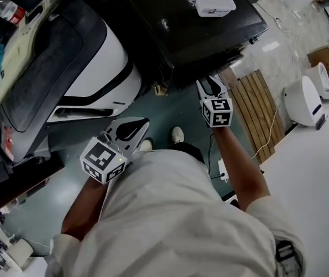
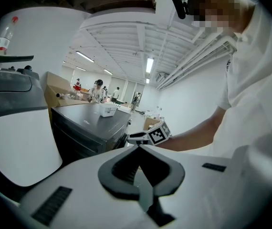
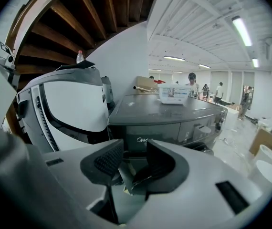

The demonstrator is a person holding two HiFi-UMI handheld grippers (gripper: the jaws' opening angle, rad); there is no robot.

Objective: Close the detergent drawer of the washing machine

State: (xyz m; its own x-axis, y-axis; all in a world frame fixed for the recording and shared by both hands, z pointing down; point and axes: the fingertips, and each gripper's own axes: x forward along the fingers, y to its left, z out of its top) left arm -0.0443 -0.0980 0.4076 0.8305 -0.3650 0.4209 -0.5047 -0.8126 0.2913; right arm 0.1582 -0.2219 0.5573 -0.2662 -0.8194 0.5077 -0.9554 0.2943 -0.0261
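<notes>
The dark grey washing machine [image 1: 182,22] stands ahead of me, its top seen from above in the head view. In the right gripper view its upper front strip carries the drawer panel [image 3: 150,131] with a logo, which looks level with the front. A small pale part [image 3: 204,129] juts out further right. My right gripper [image 1: 212,84] hangs just before that front edge, jaws a little apart and empty. My left gripper [image 1: 131,128] is lower and to the left, away from the machine, shut on nothing. The left gripper view shows the right gripper [image 2: 135,138] beside the washing machine [image 2: 90,128].
A white box [image 1: 215,4] lies on the washer's top. A large white and black machine [image 1: 89,68] stands close on the left, with a bottle [image 1: 6,9] on it. Wooden slats [image 1: 260,111], a cable and white appliances [image 1: 303,100] sit on the floor at right.
</notes>
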